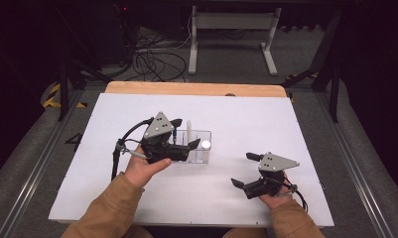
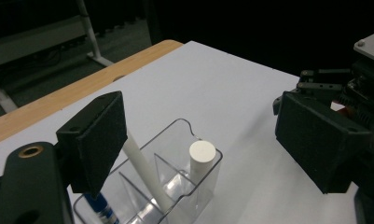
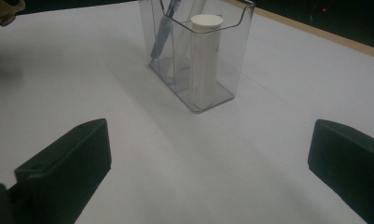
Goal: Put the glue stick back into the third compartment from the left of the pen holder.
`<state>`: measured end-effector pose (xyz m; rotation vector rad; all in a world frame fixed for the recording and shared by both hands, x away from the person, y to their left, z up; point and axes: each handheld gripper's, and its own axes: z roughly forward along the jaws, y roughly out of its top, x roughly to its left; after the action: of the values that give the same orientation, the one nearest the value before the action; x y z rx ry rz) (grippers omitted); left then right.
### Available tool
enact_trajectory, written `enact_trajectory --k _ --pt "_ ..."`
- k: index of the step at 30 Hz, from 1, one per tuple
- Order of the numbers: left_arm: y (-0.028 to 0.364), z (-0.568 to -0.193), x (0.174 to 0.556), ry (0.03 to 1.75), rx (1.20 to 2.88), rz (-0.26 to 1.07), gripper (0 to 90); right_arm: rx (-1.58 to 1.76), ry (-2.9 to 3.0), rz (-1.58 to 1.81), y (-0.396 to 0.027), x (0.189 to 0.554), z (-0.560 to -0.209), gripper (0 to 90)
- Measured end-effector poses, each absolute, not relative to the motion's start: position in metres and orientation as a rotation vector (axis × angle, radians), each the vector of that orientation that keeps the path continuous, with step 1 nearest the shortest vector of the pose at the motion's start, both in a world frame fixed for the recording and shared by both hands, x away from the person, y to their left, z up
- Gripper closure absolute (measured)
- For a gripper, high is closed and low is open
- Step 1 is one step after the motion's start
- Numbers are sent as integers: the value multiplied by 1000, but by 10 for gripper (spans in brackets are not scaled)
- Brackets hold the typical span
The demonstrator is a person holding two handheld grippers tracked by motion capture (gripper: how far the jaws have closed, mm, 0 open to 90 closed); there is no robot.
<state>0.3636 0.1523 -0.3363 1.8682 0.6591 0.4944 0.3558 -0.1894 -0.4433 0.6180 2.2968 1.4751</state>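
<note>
White table [image 1: 236,119] | clear organizer [image 1: 199,145] holds white cylinder [image 1: 205,145] | left claw [image 1: 184,134] released above | right claw [image 1: 245,169] released, apart

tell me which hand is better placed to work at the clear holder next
Left, probably. The left gripper hangs right over the clear holder, fingers open above its pens. The right gripper sits open on the table, well apart from it.

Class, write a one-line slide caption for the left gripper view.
Open left gripper above a clear organizer holding a white cylinder, slim stick and blue pen.
</note>
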Motion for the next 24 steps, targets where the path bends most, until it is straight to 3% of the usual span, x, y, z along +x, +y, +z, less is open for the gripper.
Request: enact_trajectory --k 24 --pt "223 -380 338 642 1844 553 130 629 2281 1506 -192 352 -442 0"
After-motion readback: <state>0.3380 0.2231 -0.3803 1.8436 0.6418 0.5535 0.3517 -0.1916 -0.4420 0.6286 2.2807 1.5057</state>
